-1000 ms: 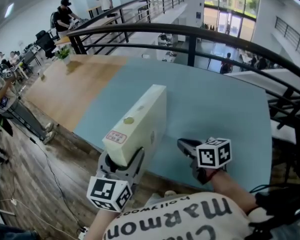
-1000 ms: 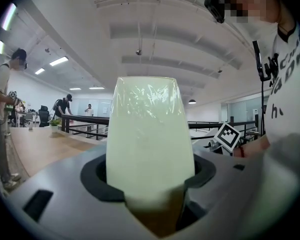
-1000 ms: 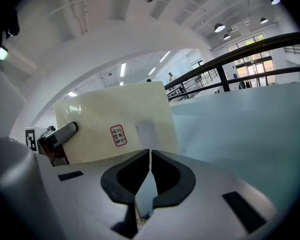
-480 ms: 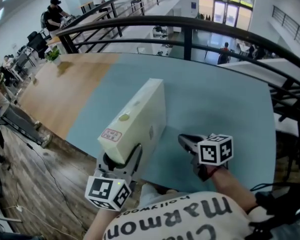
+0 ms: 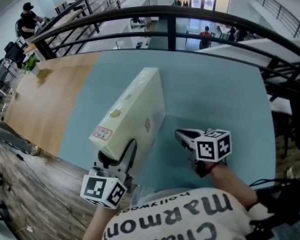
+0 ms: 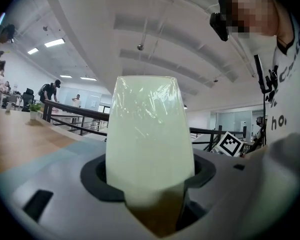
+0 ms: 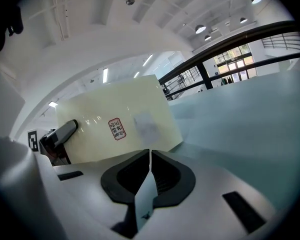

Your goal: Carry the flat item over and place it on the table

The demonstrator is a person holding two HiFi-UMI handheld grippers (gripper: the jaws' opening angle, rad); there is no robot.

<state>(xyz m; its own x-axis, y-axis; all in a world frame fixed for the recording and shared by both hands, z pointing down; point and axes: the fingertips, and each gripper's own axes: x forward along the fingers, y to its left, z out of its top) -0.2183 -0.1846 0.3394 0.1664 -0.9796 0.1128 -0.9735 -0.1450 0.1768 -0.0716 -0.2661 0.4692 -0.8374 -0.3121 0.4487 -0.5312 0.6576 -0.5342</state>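
At the far left, the table (image 5: pixel 215 94) had a wood-coloured part (image 5: pixel 45 99), with a small green plant (image 5: pixel 31 63) near its far edge and a person in dark clothes (image 5: pixel 27 19) beyond it. The rest of the table top was pale blue-green.

The left tool (image 5: pixel 117 159) reached in over the near edge of the table, its marker cube (image 5: pixel 102 190) nearest the camera. Its jaws were clamped on the near end of the flat box (image 5: pixel 132 111), a pale cream box in shiny wrap. In the left gripper view the box (image 6: pixel 147 134) filled the gap of the left tool (image 6: pixel 150 179), with a dark pad pressed against each side. The box stood on its long edge, leaning a little, and stretched away over the blue-green surface. A red-framed label (image 5: pixel 102 132) sat near its held end. Whether its lower edge touched the table could not be told.

Just to the right of the box, the right tool (image 5: pixel 186 136) hovered over the table, apart from the box. In the right gripper view its jaws (image 7: pixel 150 166) met with nothing between them, and the box (image 7: pixel 115 124) stood to their left.

A black railing (image 5: pixel 190 16) curved behind the table towards the right.
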